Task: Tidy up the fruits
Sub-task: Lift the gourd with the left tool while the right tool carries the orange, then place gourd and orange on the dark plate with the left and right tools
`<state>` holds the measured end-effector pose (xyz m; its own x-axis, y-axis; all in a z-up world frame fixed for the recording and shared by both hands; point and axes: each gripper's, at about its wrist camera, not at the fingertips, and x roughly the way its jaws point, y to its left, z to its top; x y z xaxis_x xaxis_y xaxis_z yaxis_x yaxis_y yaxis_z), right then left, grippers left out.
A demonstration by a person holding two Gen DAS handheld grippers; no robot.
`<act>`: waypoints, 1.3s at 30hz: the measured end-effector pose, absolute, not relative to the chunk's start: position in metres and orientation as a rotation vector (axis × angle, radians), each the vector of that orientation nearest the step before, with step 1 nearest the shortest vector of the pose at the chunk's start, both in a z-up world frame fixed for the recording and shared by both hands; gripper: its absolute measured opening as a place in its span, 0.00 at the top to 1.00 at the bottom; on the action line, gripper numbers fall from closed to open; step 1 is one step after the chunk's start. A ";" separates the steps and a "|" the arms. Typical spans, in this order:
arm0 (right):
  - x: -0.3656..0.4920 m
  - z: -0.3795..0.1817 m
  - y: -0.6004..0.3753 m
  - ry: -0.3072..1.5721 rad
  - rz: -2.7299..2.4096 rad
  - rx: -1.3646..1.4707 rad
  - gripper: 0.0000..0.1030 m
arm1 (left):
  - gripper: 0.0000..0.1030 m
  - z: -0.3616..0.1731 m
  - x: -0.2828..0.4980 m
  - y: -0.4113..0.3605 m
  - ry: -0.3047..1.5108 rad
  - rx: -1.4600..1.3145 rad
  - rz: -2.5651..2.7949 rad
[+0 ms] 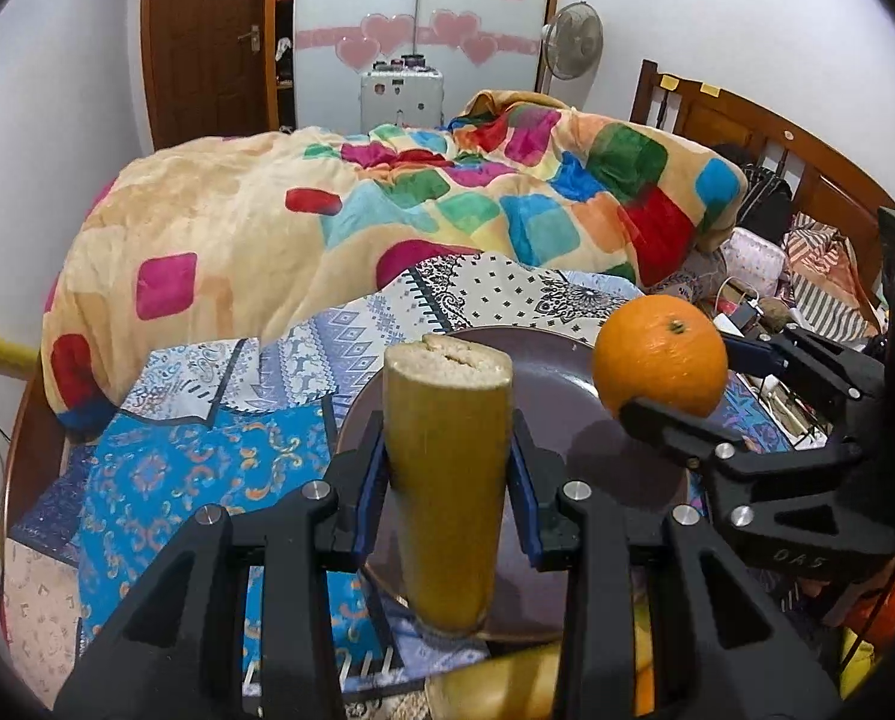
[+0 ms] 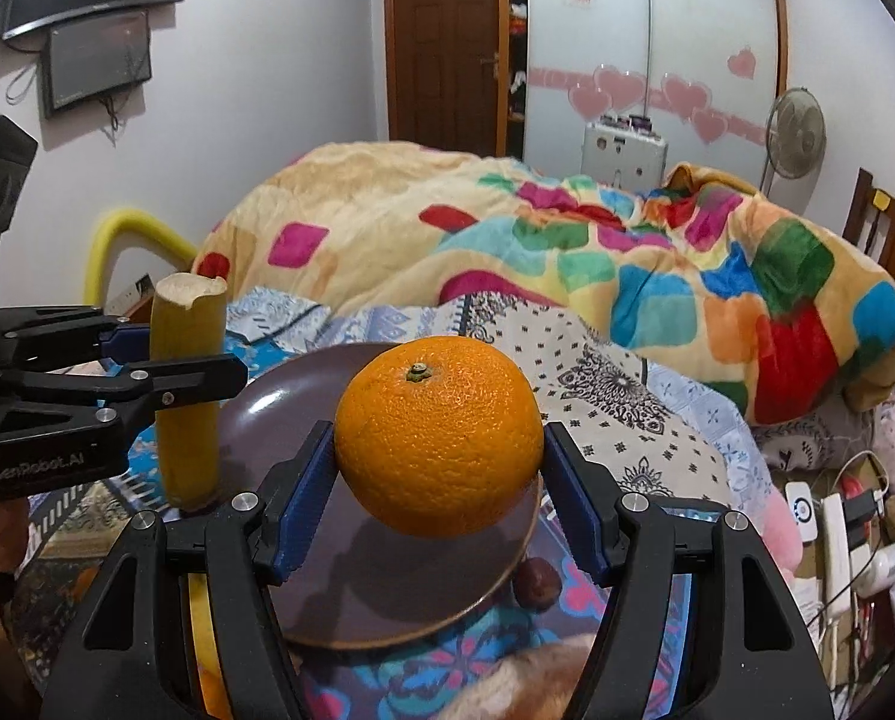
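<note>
Behind us a bedroom bed carries a patchwork cover. Our left gripper (image 1: 450, 468) is closed on a yellow-green cut banana piece (image 1: 447, 480), long axis upright, its base near the left edge of the round dark brown plate (image 2: 387, 588). Our right gripper (image 2: 438, 480) clamps a round orange (image 2: 438, 438) above the plate's middle, so we judge each fruit only needs to go straight down.

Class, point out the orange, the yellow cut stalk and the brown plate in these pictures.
orange (image 2: 438, 441): right wrist view, middle of its peel.
yellow cut stalk (image 1: 447, 480): left wrist view, middle of its side.
brown plate (image 2: 279, 396): right wrist view, bare inner surface, left part.
</note>
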<state>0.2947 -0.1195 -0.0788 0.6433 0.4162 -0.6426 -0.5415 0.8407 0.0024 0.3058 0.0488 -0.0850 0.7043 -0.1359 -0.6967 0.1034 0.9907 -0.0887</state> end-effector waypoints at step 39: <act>0.279 -0.042 -0.122 0.664 0.489 -0.207 0.30 | 0.62 -0.048 0.268 0.046 0.734 -0.006 -0.109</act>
